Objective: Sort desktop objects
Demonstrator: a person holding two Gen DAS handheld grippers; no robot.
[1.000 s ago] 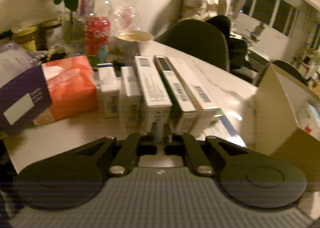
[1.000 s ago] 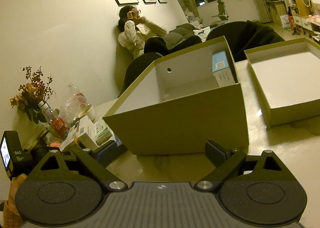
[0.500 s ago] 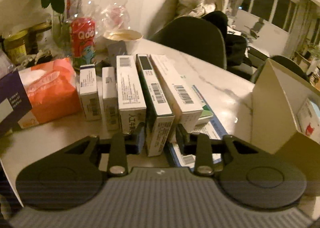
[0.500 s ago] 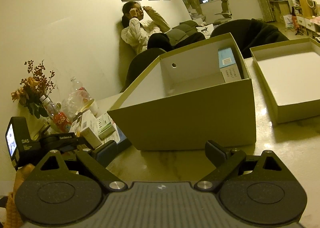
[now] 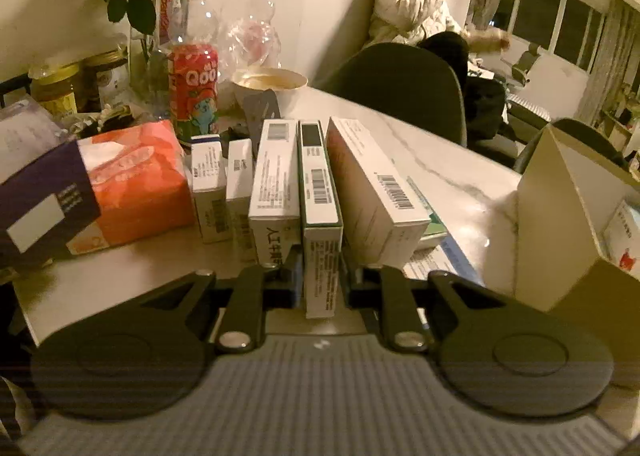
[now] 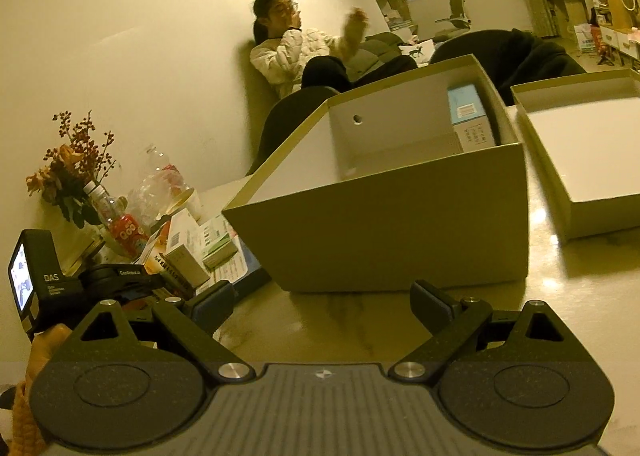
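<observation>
Here the left gripper (image 5: 321, 276) has its fingers set on either side of the near end of the green-edged box (image 5: 320, 211), which stands on its long edge in a row of cartons on the desk (image 5: 452, 171), squeezed between a white box (image 5: 274, 191) on its left and a larger white box (image 5: 376, 183) on its right; the fingers look narrowed onto it, though whether they truly pinch it yet I cannot tell. To do this well, the grip should firm up squarely on the two broad faces, then draw the box straight back and up so the neighbours do not topple. The right gripper (image 6: 322, 306) hovers with fingers wide and empty just before the open cardboard box (image 6: 400, 228), the likely destination, where a blue carton (image 6: 466, 107) already stands
</observation>
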